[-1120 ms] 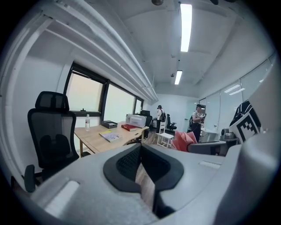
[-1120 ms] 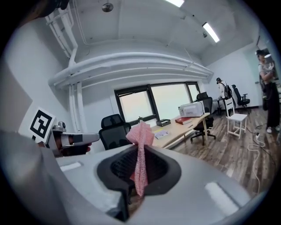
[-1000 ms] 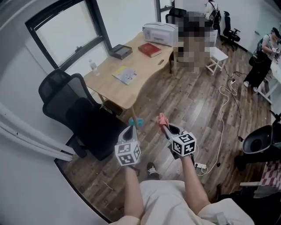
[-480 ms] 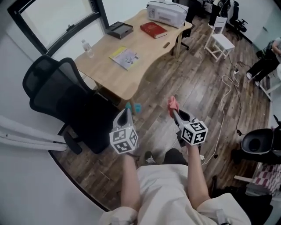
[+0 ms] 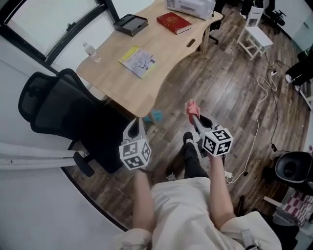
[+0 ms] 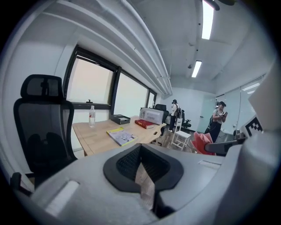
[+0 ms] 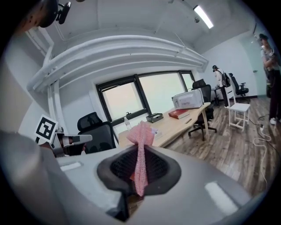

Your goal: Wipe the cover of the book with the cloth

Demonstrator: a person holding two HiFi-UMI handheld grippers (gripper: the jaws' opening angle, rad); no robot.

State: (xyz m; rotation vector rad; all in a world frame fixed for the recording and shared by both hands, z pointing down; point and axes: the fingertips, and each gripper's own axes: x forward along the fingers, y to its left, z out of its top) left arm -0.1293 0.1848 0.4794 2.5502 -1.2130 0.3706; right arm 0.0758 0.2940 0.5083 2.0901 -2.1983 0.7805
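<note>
Grips pink cloth in right gripper jaws, bunched upright over floor. Shows left gripper jaws pressed together, nothing between. Finds red book lying toward tabletop far end, yellow book nearer, both well apart from cloth.

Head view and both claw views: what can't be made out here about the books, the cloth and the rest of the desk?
- Red book: title too small in every view.
- Yellow book: cover print too small; any dirt cannot be seen.
- Printer: cut off by the head view's top edge.
- Cloth: its lower part is hidden inside the shut right claw; full size unknown.
- Desk underside: hidden by its own top.
</note>
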